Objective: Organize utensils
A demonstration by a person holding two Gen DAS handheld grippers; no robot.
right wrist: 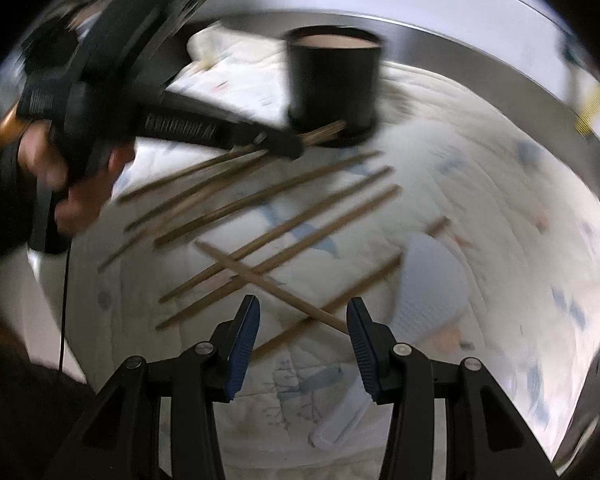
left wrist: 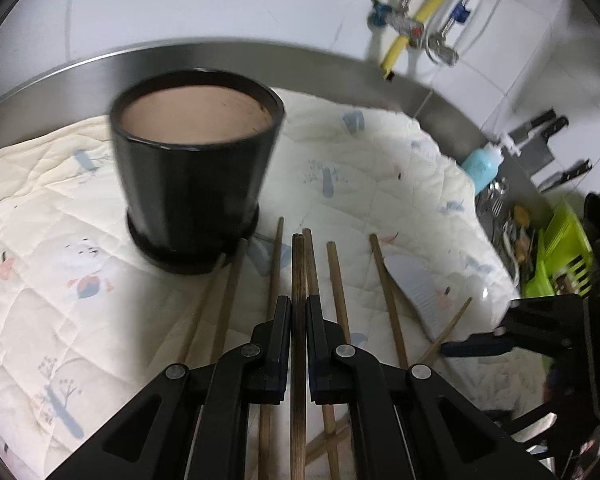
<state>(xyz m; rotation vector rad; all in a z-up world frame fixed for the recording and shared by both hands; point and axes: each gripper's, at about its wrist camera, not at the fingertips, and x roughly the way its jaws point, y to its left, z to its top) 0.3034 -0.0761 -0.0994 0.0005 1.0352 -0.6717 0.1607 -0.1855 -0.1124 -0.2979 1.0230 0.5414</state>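
Note:
My left gripper [left wrist: 299, 300] is shut on a dark wooden chopstick [left wrist: 299, 264], which points towards the black pot [left wrist: 196, 168]. The pot stands upright on a quilted cloth [left wrist: 60, 280], and its inside looks empty. Several more chopsticks [right wrist: 284, 216] lie scattered on the cloth, two of them crossed. A white rice paddle [right wrist: 428, 288] lies to their right. My right gripper [right wrist: 302, 312] hangs open above the crossed chopsticks with nothing pressed between its pads. In the right wrist view the left gripper [right wrist: 288, 144], held by a hand [right wrist: 80, 184], reaches near the pot's base.
A steel rim [left wrist: 180, 56] runs behind the cloth below a white tiled wall. At the far right are a green dish rack [left wrist: 560, 248], a blue bottle [left wrist: 482, 164], knives [left wrist: 540, 128] and a yellow hose [left wrist: 428, 12].

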